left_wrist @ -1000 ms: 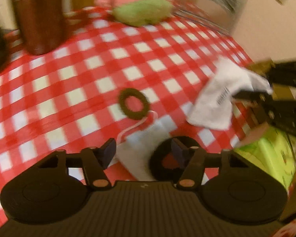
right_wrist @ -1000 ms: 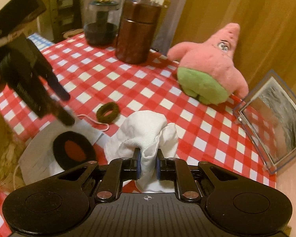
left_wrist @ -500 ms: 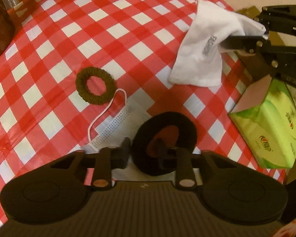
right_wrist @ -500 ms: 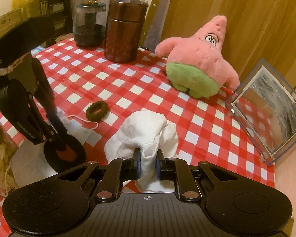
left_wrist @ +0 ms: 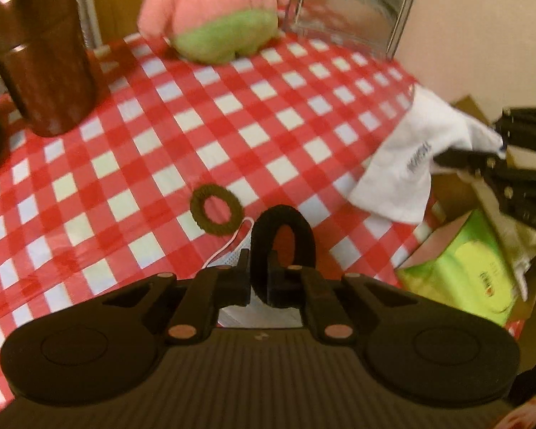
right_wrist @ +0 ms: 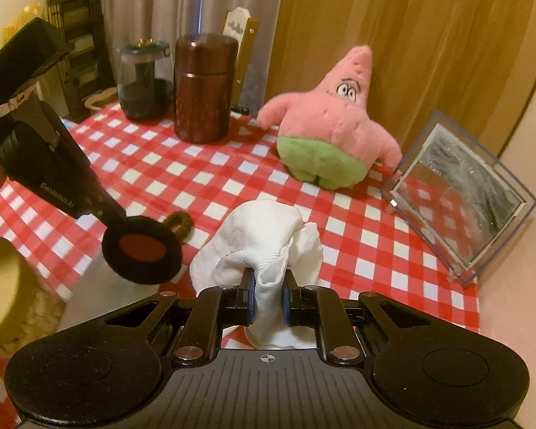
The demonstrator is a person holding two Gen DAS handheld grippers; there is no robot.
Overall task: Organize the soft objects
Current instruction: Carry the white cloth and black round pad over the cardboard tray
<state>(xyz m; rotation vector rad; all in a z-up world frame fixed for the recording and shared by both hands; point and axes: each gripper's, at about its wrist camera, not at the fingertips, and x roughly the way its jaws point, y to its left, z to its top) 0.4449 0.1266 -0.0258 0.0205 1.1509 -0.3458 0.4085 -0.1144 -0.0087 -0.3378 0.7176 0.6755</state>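
Item 1. My left tongs (left_wrist: pixel 259 279): pressed together on the rim of a black scrunchie (left_wrist: pixel 284 236), which stands up from between them, clear of the table (left_wrist: pixel 232 107). In the right wrist view the same ring hangs above the near left part of the cloth, apart from it.

Item 2. My right tongs (right_wrist: pixel 268 304): pinching a bunched fold of a white sock (right_wrist: pixel 264 236). The rest of it billows forward over the near edge of the table; I cannot tell whether its far end touches the cloth.

Item 3. Brown scrunchie (left_wrist: pixel 216 209): flat on the table, near the middle of the near edge, untouched.

Item 4. White face mask (left_wrist: pixel 232 254): lying under my left tongs at the near edge, its ear loop curling toward the brown scrunchie.

Item 5. Pink star plush (right_wrist: pixel 328 136): upright at the far edge, beside a clear tilted box (right_wrist: pixel 461 193) at the far right corner.

Item 6. Brown canister (right_wrist: pixel 203 89) and dark glass jar (right_wrist: pixel 144 78): far left, not soft goods.

Step in hand, as I judge it: both picks are made and both pieces are being carried. Next move calls for a chosen place for each, perhaps the clear box, then lowering well over it before I spread the tongs, since limp fabric snags and trails. The brown scrunchie, mask and plush remain to be gathered.
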